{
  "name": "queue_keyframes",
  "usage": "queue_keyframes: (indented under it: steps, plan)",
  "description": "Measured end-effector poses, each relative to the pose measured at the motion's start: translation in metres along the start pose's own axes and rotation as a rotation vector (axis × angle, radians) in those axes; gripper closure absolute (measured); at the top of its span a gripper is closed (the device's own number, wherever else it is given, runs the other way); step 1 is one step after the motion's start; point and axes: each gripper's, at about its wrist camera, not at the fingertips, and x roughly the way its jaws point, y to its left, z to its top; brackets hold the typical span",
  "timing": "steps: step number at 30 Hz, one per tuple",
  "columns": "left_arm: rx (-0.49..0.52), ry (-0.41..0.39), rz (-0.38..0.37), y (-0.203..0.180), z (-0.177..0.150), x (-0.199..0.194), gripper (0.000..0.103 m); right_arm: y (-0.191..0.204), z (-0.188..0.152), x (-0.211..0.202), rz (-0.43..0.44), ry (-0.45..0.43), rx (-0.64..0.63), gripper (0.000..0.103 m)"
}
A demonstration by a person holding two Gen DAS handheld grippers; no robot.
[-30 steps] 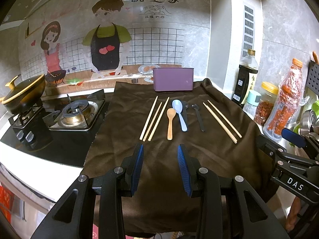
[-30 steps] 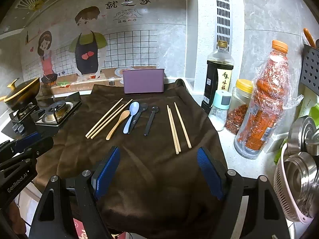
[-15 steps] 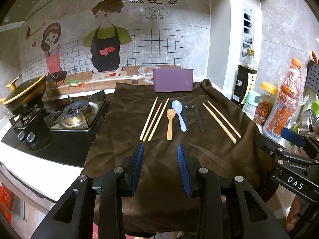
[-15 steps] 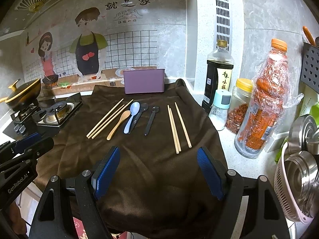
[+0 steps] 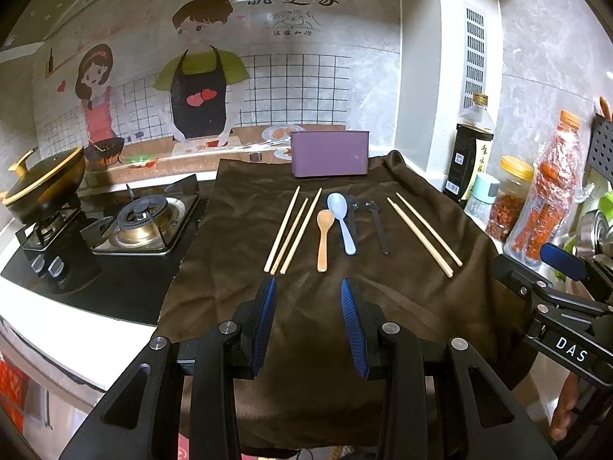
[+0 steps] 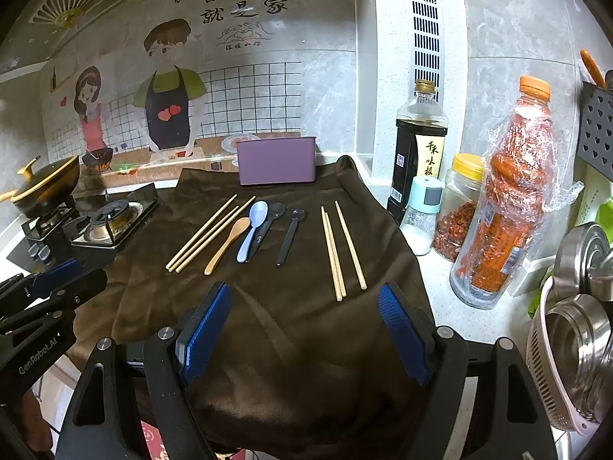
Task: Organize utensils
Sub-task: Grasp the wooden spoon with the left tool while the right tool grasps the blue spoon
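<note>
Brown cloth (image 5: 306, 326) covers the kitchen counter beside a gas stove (image 5: 141, 222); wooden chopsticks (image 5: 291, 230), spoons (image 5: 341, 222) lie before a purple box (image 5: 329, 153). Left gripper (image 5: 308, 322) and right gripper (image 6: 304, 333) hover with fingers apart, empty.

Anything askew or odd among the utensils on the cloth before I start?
One thing: the light blue spoon lies partly over a dark spoon, so they overlap. The chopsticks and the rest lie separately. Nothing spilled or damaged.
</note>
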Motion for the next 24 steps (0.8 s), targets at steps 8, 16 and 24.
queue_keyframes:
  steps: [8, 16, 24]
  plan:
    - [-0.004, 0.045, -0.008, 0.005, 0.018, 0.028, 0.067, -0.006, 0.012, 0.022, -0.004, 0.018, -0.012, 0.026]
    - [0.031, 0.072, -0.046, -0.001, 0.055, 0.084, 0.067, -0.02, 0.051, 0.08, 0.001, 0.048, -0.05, 0.026]
    - [-0.041, 0.154, -0.089, 0.004, 0.075, 0.148, 0.067, -0.015, 0.086, 0.158, 0.024, 0.089, -0.111, 0.026]
